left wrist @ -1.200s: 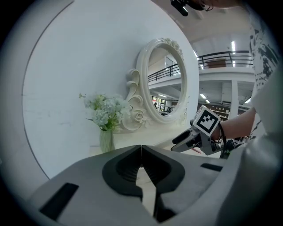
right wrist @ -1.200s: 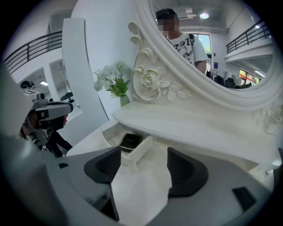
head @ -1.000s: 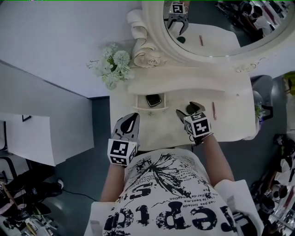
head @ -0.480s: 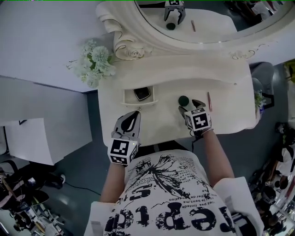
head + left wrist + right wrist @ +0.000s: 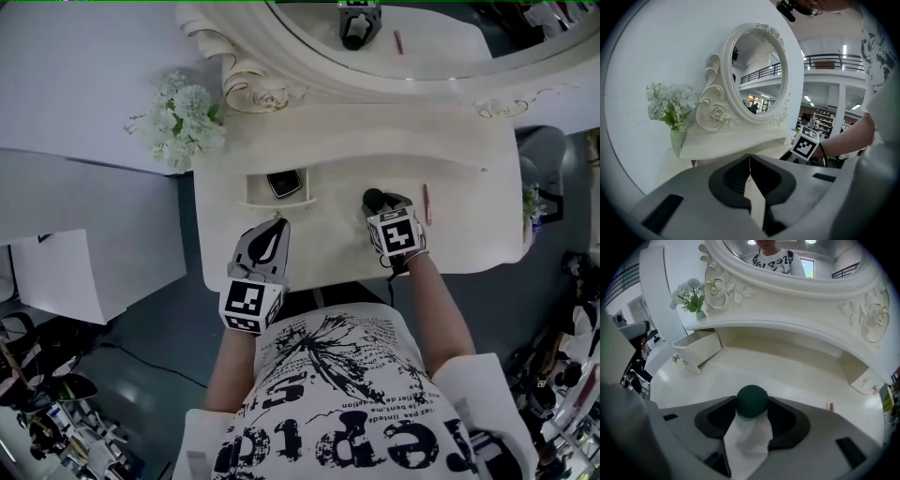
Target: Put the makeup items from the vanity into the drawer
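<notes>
Your right tongs [image 5: 386,199] point steeply down at the cream vanity surface [image 5: 469,220]. Their jaws have just been closing, and they now press on both sides of a dark green round ball-shaped makeup item [image 5: 751,400], which sits between the jaw tips, right at the surface. Just to the right of these tongs a slim pink makeup stick [image 5: 427,203] lies on the surface, apart from them.

Your left tongs [image 5: 278,223] hover over the front edge of the surface with their jaws drawn together and nothing between them.

The small cream drawer [image 5: 262,202] under the vanity's upper shelf stands pulled open, just beyond the left tongs. A dark square compact case [image 5: 285,183] already lies inside it. The green ball is well to the right of the drawer.

A bunch of white flowers [image 5: 183,122] stands at the left of the upper shelf, beside the carved frame of the oval mirror [image 5: 281,42].
</notes>
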`<action>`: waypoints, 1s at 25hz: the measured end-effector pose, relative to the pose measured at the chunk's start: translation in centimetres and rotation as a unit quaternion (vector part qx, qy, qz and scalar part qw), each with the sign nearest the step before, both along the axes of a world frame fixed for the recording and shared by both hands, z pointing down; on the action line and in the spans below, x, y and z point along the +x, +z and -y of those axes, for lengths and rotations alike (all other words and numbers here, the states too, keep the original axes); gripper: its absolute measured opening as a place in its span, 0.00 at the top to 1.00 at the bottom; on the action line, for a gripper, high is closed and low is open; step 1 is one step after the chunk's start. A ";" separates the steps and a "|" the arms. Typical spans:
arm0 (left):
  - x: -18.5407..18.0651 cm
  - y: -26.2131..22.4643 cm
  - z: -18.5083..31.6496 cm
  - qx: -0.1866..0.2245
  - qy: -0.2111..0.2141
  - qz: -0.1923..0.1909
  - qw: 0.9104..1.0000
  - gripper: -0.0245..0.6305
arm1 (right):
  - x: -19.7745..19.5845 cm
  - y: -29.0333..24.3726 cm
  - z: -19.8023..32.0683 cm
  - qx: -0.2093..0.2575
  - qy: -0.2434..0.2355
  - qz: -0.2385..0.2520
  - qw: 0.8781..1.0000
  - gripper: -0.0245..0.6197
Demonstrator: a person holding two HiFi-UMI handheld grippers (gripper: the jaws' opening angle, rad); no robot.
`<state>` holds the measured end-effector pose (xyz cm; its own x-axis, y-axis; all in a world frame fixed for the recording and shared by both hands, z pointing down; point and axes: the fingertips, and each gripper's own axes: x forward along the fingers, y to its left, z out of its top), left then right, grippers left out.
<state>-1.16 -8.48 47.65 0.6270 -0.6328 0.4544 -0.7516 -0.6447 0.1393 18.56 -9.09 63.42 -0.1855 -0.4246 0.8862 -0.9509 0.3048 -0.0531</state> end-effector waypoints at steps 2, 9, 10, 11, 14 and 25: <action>-0.1 0.1 -0.2 -0.002 -0.003 0.002 1.000 0.93 | 0.1 0.0 -0.1 0.000 -0.002 -0.008 1.000 0.70; -0.9 -0.2 -0.3 0.001 -0.014 0.005 1.000 0.93 | 0.8 -1.1 0.1 0.015 -0.008 -0.028 0.999 0.87; -1.1 -0.2 -0.2 0.002 -0.016 0.004 1.000 0.93 | 0.7 -1.5 0.2 0.019 -0.009 -0.027 0.999 0.87; -1.4 -0.4 -0.1 0.004 -0.018 0.003 1.000 0.93 | 0.5 -2.1 0.4 0.025 -0.011 -0.025 0.999 0.87; -2.1 -0.9 0.1 0.012 -0.023 -0.003 1.000 0.93 | -0.9 -3.9 1.0 0.046 -0.025 -0.019 0.998 0.87; -8.2 -2.7 1.0 0.038 -0.045 -0.016 0.998 0.93 | -12.2 -9.1 4.0 0.100 -0.106 0.010 0.989 0.87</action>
